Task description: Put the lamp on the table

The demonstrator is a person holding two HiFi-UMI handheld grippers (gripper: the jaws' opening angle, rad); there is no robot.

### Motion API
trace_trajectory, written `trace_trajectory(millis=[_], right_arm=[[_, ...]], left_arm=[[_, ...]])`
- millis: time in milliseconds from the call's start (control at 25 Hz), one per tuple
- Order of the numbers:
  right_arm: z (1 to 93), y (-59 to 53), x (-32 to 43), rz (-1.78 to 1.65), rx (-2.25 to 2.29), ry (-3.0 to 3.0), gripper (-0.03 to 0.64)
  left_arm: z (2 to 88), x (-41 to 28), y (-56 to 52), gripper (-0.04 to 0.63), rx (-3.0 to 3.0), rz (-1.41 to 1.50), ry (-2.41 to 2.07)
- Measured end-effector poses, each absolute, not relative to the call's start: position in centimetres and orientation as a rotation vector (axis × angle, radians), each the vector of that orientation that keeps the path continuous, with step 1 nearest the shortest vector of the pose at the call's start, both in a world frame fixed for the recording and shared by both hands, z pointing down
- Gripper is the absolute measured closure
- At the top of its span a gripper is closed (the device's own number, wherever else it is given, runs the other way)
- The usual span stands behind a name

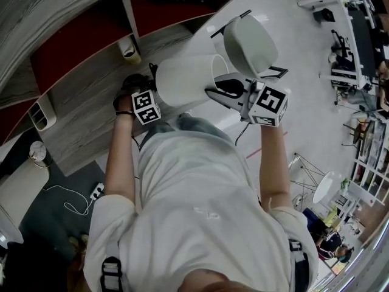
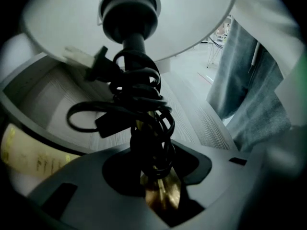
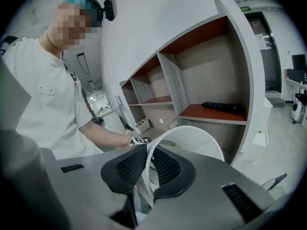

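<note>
The lamp lies tipped between my two grippers, above the wood-grain table [image 1: 91,102]. Its white lampshade [image 1: 182,81] faces right in the head view. My right gripper [image 3: 148,169] is shut on the lampshade [image 3: 192,140], its black ribbed pads clamping the thin white rim. My left gripper [image 2: 158,176] is open around the brass stem [image 2: 160,190], with a dark gap on each side of it. A black cord [image 2: 144,104] is wound round the stem, and its plug [image 2: 86,61] sticks out left under the lampshade [image 2: 192,18]. The table [image 2: 201,123] lies just below.
A curved shelf unit with red backs [image 1: 79,41] rises behind the table, with a small cup [image 1: 129,48] on it and a remote [image 3: 223,107] on one shelf. A white chair [image 1: 249,41] stands at the right. A power strip [image 1: 97,191] lies on the floor.
</note>
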State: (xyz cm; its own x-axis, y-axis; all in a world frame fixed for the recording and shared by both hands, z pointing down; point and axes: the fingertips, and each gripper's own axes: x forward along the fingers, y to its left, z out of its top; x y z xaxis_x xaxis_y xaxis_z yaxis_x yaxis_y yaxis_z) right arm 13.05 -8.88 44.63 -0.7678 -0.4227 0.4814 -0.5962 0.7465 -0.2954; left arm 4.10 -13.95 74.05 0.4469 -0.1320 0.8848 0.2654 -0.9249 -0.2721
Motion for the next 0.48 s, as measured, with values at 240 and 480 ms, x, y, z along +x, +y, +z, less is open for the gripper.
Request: trace_trajectory(millis=[240,480], right_arm=[[44.8,-9.9,12.8,0.666,0.803,-2.521,0.555],[44.0,-10.9,12.4,0.706,0.778,-2.483,0.555]], left_arm=[[73.4,1.4,-14.2,0.411,-2.347,-1.494,-0.06],[71.2,-0.2,-14.2,0.402,-2.284,-1.525,0.012]])
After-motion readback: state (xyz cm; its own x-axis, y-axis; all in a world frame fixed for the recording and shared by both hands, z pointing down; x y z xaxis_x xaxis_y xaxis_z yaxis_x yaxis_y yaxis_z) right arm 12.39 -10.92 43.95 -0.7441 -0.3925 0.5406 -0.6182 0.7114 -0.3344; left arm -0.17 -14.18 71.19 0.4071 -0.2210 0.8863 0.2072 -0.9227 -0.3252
